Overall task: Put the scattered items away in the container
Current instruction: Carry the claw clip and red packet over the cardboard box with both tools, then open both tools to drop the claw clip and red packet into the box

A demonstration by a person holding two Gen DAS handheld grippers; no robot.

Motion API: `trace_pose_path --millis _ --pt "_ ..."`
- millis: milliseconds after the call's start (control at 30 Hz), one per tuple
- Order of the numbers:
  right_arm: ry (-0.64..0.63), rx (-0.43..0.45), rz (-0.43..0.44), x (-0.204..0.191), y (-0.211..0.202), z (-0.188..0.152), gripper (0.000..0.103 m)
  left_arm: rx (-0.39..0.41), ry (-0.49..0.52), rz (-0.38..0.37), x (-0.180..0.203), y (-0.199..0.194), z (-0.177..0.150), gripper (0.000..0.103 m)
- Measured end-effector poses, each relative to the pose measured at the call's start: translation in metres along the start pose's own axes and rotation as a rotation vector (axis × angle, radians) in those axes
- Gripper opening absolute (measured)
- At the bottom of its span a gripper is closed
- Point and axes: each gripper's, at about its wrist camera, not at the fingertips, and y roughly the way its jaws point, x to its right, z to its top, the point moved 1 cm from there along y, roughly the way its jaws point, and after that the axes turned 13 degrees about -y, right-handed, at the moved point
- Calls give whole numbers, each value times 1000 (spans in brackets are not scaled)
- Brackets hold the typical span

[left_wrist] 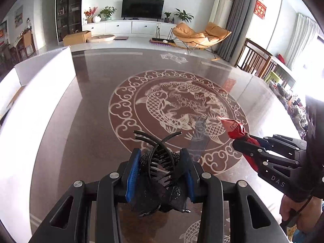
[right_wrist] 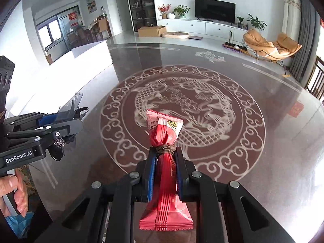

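Note:
My left gripper is shut on a black hair clip with long curved teeth, beads and a gauze bow, held above the table. It also shows at the left of the right wrist view. My right gripper is shut on a red snack packet bound with a brown hair tie. That gripper and packet show at the right of the left wrist view. A white box, the container, stands at the table's left edge; it also shows in the right wrist view.
Both grippers hover over a glossy dark table with a round white fish pattern. A living room lies beyond, with an orange lounge chair, a TV cabinet and wooden chairs at the right.

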Motion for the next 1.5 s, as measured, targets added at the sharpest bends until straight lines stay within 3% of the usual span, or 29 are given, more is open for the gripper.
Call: trace_pose_path --millis 200,367,500,600,767,933,1000,1033,1067,1100,1267,1333,1500 --pt "-109 118 104 -55 -18 106 18 129 -98 31 -73 -83 69 39" --pt "-203 199 250 -131 -10 210 18 220 -156 151 -150 -136 121 39" --pt "-307 209 326 -204 18 272 18 236 -234 229 -215 -150 140 39" --pt "-362 165 359 -248 57 302 18 207 -305 273 -262 -140 141 39" --pt "-429 31 382 -295 137 316 18 111 -394 319 -316 -95 130 39" --pt "-472 -75 405 -312 190 296 19 33 -456 346 -339 -61 109 42" --pt "-475 -100 385 -316 205 290 45 10 -484 364 -347 -55 102 62" --pt "-477 -106 372 -316 213 289 74 14 -501 379 -350 -55 99 75" --pt "-483 -104 351 -313 216 287 75 27 -522 396 -354 -58 95 89" --pt "-487 -100 354 -311 218 286 75 37 -543 400 -357 -61 91 93" --pt "-493 -52 338 -298 204 291 76 45 -630 412 -358 -73 81 96" --pt "-508 -27 316 -293 192 296 76 80 -626 408 -347 -82 80 103" --pt "-512 21 298 -277 156 305 77 185 -611 395 -315 -109 80 103"
